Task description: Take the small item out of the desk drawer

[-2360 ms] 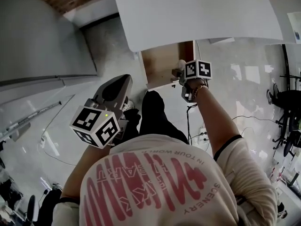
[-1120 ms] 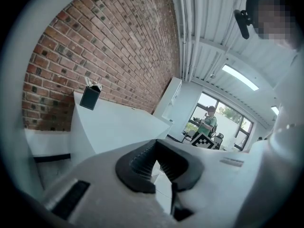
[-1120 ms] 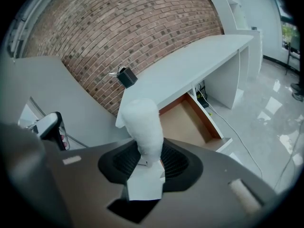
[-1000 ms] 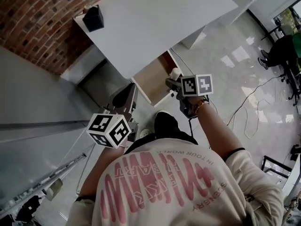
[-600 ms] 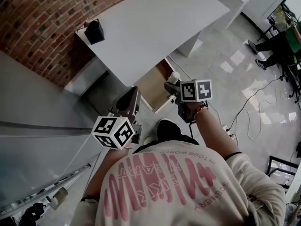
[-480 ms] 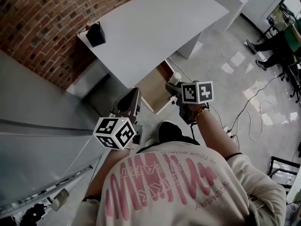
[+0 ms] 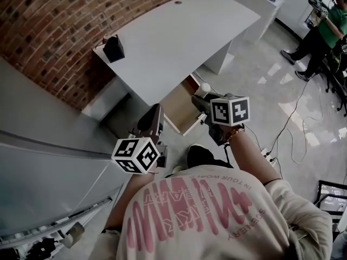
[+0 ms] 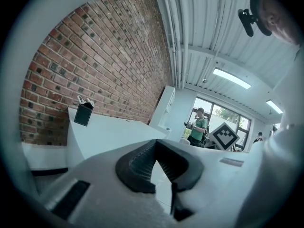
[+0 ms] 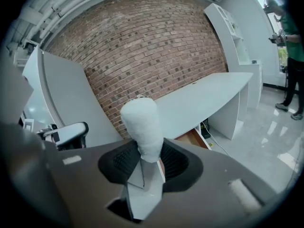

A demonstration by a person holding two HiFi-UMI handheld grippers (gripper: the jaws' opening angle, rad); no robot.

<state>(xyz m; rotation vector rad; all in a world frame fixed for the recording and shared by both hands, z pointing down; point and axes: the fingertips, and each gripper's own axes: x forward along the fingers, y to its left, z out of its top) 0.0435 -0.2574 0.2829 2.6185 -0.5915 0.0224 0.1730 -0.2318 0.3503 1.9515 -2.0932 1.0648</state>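
The brick wall (image 7: 65, 20) and the pale, glossy floor (image 7: 271, 91) take up most of my head view. Between them stands the long white desk (image 7: 179, 37), one end against the wall. Its top is bare apart from a small black holder (image 7: 114, 49) near the wall end.

Under the desk's near edge a drawer (image 7: 181, 104) stands pulled out, and its brown wooden bottom is showing. I cannot make out anything lying inside it from here. A person in a green top (image 7: 325, 20) stands well apart at the far right of the room.

My left tongs (image 7: 154, 112) hang just left of the drawer and touch nothing. In the left gripper view the left tongs (image 8: 159, 163) have their ribbed pad tips meeting, with nothing between them and the desk top beyond.

My right tongs (image 7: 199, 99) sit at the drawer's right front corner. In the right gripper view the right tongs (image 9: 149, 163) are clamped on the lower end of the small item (image 9: 141, 127). It is a white, fuzzy, rounded cylinder, and it stands upright out of the pads against the brick behind. In the head view the small item (image 7: 204, 89) pokes up from the tongs, out of the drawer and just beside its right edge.
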